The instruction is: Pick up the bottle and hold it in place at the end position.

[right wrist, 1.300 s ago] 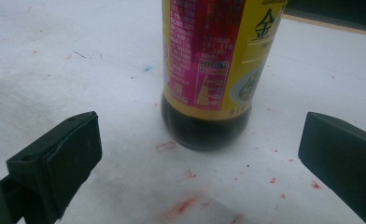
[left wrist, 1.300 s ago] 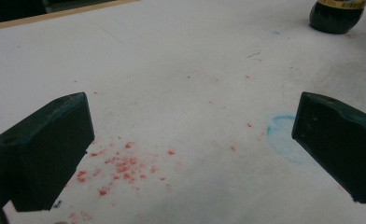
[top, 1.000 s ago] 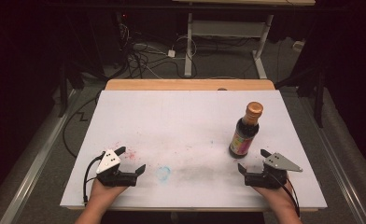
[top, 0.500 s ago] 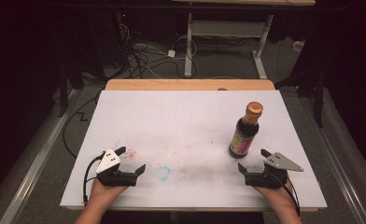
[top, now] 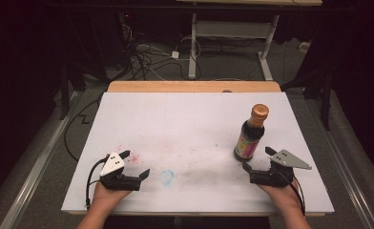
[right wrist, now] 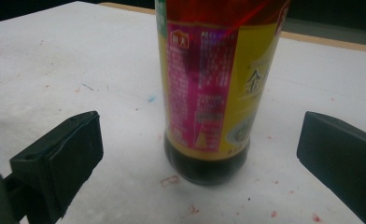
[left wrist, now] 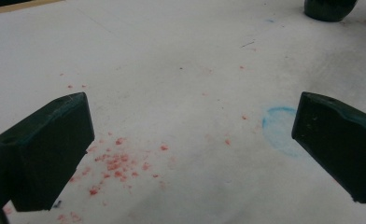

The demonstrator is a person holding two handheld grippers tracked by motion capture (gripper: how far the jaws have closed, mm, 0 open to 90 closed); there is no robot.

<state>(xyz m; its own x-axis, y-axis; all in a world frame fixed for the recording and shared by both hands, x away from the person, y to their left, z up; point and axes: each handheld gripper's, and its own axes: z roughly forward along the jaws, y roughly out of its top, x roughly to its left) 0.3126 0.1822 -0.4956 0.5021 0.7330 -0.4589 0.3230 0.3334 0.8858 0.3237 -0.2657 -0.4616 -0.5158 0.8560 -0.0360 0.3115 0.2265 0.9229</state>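
A dark sauce bottle [top: 250,134] with a brown cap and a yellow and pink label stands upright on the white table top [top: 190,124], right of centre. My right gripper [top: 256,159] rests just in front of it, open, with the bottle [right wrist: 214,88] a little beyond the jaws and in line with the gap. At the front left, my left gripper [top: 134,163] lies open on the table with nothing between its jaws. The bottle's base [left wrist: 329,8] is far off in the left gripper view.
Red specks [left wrist: 118,163] and a faint blue ring [left wrist: 280,128] stain the table in front of the left gripper. A wooden strip [top: 194,86] runs along the far edge. Cables and a desk frame [top: 233,33] lie on the floor beyond.
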